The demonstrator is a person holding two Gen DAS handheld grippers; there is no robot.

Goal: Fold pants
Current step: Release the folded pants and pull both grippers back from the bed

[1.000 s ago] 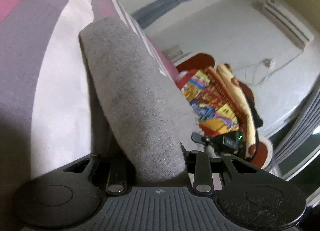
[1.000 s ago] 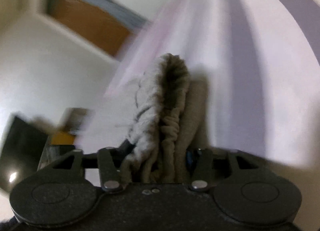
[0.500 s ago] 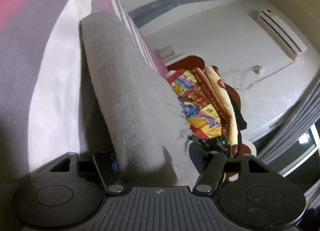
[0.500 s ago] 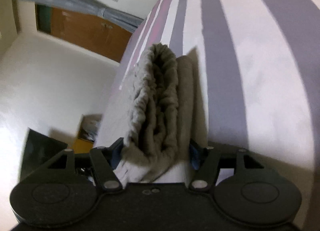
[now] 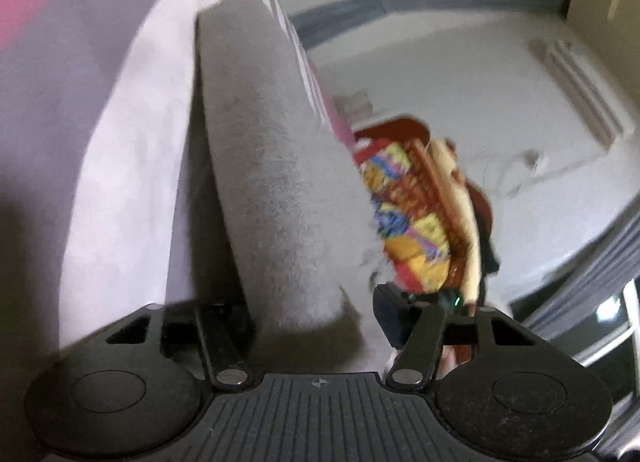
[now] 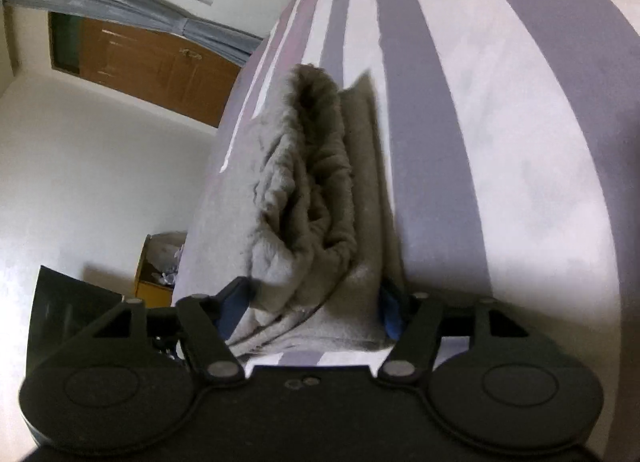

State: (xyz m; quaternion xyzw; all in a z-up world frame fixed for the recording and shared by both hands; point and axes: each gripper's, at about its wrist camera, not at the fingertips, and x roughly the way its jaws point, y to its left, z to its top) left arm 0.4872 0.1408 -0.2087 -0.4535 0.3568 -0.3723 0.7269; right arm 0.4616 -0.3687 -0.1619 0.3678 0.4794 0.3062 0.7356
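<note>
The grey pants (image 5: pixel 264 166) lie folded in a long bundle on the striped bed sheet (image 5: pixel 120 150). My left gripper (image 5: pixel 308 310) straddles their near end. Its jaws are closing but stand apart, and the right finger (image 5: pixel 394 318) is clear of the cloth. In the right wrist view the gathered waistband end of the pants (image 6: pixel 316 190) lies between the blue pads (image 6: pixel 234 302) of my right gripper (image 6: pixel 312 304). Those jaws are opening, and the cloth sits loosely between them.
A red chair with a bright patterned cloth (image 5: pixel 416 222) stands past the bed's edge, on the right in the left wrist view. A wooden door (image 6: pixel 152 62), a cardboard box (image 6: pixel 158 262) and a dark panel (image 6: pixel 64 302) lie left of the bed.
Both grippers were shut on the pants a second ago; their jaws have since spread. The pants now rest on the sheet. The blur in the right view has cleared.
</note>
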